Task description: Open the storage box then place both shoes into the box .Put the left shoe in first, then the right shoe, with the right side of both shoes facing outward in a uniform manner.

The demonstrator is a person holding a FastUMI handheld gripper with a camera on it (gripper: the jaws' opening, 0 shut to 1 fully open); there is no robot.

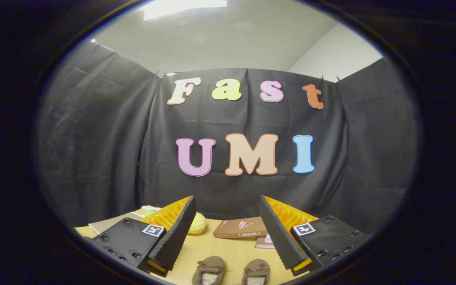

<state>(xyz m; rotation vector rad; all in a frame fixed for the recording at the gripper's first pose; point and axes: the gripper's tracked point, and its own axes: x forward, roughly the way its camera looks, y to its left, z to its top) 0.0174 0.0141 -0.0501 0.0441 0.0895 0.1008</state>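
Because the task begins with opening the storage box point(239, 228), I hold the gripper point(228, 206) raised and level above the table point(216, 249), its fingers spread wide apart with nothing between them. I judge this a sensible starting posture: the open gap leaves me free to take either the lid edge or a shoe once I lower down.

The box lies flat on the table beyond the fingertips, seen through the gap and leaning toward the right finger. It is a low brown carton with a small pale mark on its top, and its lid looks closed, so I take the opening step as not yet done. Just beside its near right corner sits a smaller flat item I cannot make out.

The two shoes point(232, 271) rest side by side on the table, close under the gripper and between the fingers. They are brown, soft-looking slip-ons with a moccasin-style seam, and pale insoles show in their openings. Their toes point away from me toward the box. I cannot see their heels.

A yellow rounded object point(197, 224) sits behind the left finger, and some pale flat sheets point(113, 222) lie further left.

I expect the box will need a grip on its lid edge first.
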